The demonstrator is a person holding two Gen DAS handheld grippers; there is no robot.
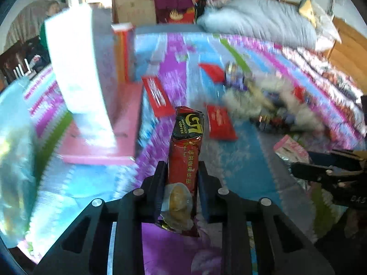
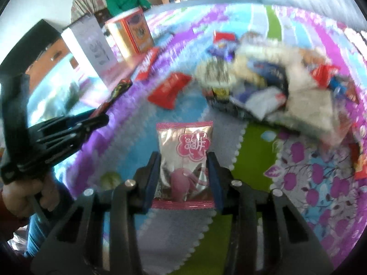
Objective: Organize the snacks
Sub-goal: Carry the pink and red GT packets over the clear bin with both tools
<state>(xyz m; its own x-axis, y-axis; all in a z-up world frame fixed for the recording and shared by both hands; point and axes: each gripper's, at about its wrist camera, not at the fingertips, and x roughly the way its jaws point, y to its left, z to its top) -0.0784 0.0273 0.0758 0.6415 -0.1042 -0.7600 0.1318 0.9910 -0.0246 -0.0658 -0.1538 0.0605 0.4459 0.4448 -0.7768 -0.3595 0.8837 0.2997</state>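
Both grippers are loaded: left gripper (image 1: 182, 183) pinches a coffee stick (image 1: 184, 153) plus a loose jelly cup (image 1: 177, 198), right gripper (image 2: 184, 174) clamps a pink snack packet (image 2: 184, 158). Jelly cup looks barely caught and likely drops onto the bed (image 1: 240, 171); the stick, held low, may swing.

Snack heap (image 2: 270, 87) blocks right; blue mat (image 1: 247, 160) ahead lies open.

Snack pile (image 2: 263, 87) smeared by motion blur, packets unreadable, white box (image 1: 78, 73) print washed out
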